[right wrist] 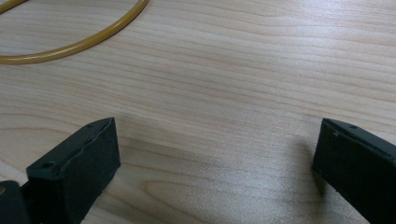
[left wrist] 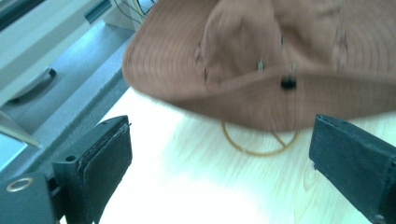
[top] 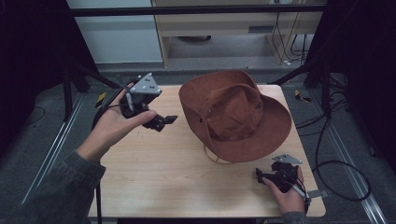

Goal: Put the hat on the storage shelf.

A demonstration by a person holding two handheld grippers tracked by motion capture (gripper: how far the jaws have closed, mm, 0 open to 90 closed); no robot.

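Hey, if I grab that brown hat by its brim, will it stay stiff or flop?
The hat will probably flop: its crown is creased and dented, and the brim ripples like soft fabric. It looks light, so it may slide on the smooth table if pushed. The cord under the brim would likely dangle.

Hat (top: 236,114) on table (top: 154,177), cord loop (top: 215,157) seemingly under its near brim.
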